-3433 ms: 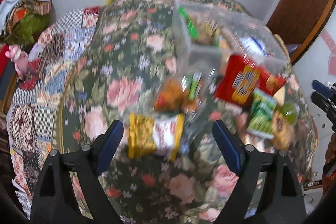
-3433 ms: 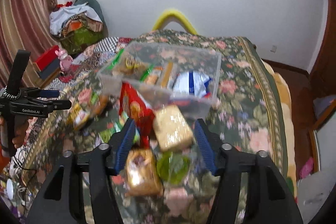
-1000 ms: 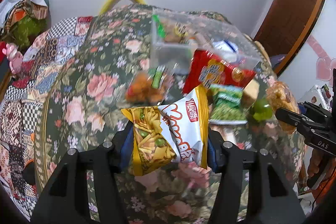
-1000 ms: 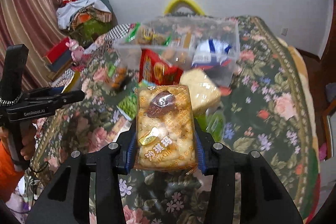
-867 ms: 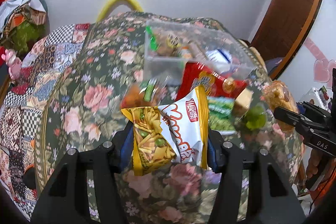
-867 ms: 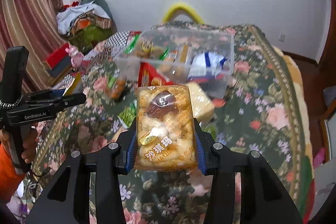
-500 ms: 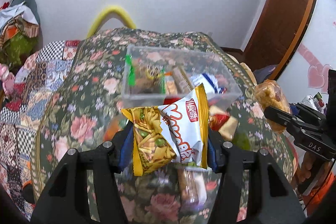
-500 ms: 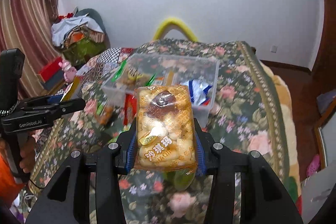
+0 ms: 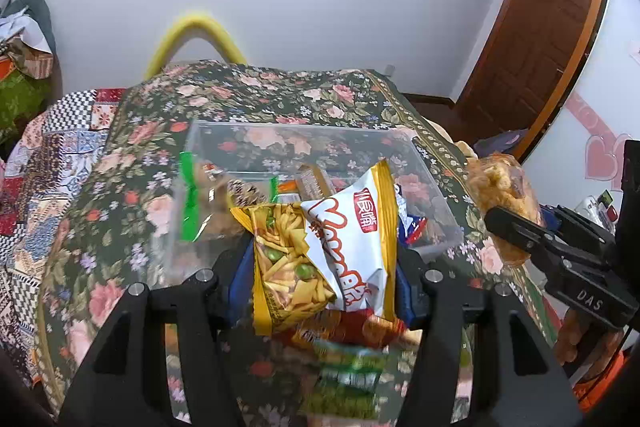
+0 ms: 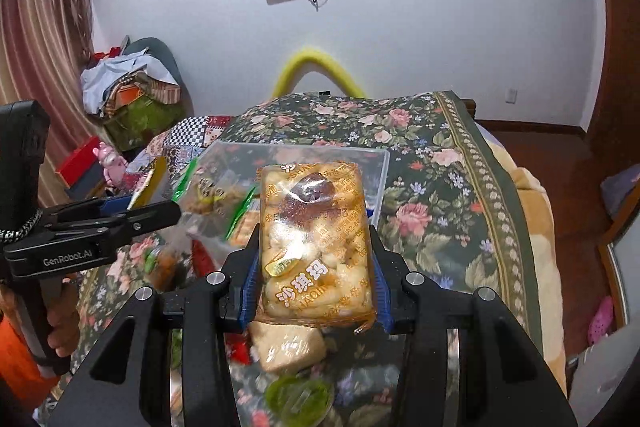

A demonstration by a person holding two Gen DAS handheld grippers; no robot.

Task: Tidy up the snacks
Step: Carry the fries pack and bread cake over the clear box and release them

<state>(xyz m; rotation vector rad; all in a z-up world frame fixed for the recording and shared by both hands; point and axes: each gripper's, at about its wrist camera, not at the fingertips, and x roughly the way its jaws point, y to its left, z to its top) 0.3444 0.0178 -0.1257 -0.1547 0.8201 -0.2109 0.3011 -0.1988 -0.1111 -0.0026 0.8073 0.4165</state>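
Left gripper (image 9: 324, 267): clamped on a yellow-and-white chip bag (image 9: 326, 247), blue pads pressing its two side edges; the bag stands upright between the fingers (image 9: 240, 271).
Right gripper (image 10: 316, 275): clamped on a clear pack of puffed pastry (image 10: 314, 247) (orange print, a dark piece near the top), held upright between the pads.
Clear plastic bin (image 9: 224, 131): just beyond the left fingertips on the floral bedspread (image 9: 132, 195); ahead of the right fingertips too, mostly behind the pastry pack.
Bin contents: several wrapped snacks, among them a green-sealed packet (image 9: 188, 203) against the left wall and a blue-and-white packet (image 9: 410, 227) right of the chip bag.
Loose snacks: a red bag (image 9: 352, 327) and a green bag (image 9: 348, 375) lie below the left fingers, blurred; a pale wrapped cake (image 10: 286, 347) and a green jelly cup (image 10: 298, 397) lie under the right fingers.
Other gripper in view: the right one appears far right of the left fingers, the left one far left of the right fingers.
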